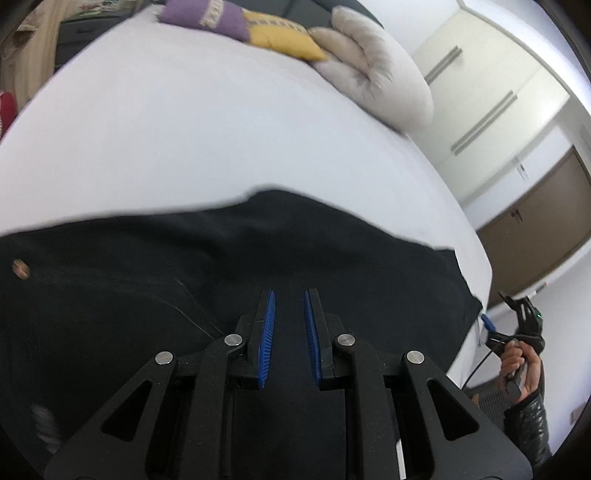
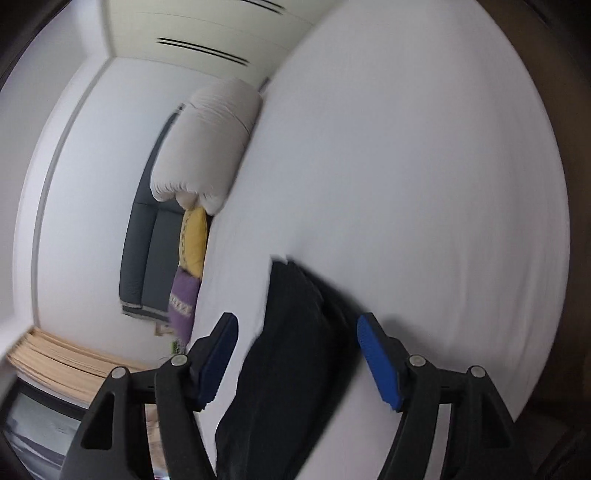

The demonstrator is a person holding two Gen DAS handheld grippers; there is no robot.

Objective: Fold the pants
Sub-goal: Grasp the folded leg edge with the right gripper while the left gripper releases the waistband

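Black pants lie spread across the near part of a white bed. My left gripper hovers over the middle of the pants with its blue pads a narrow gap apart and nothing between them. My right gripper is open wide over the end of the pants, which runs between its fingers without being clamped. It also shows in the left wrist view, in a hand at the pants' right end by the bed corner.
A white duvet roll, a yellow cushion and a purple cushion lie at the far end of the bed. White wardrobe doors and a brown door stand to the right.
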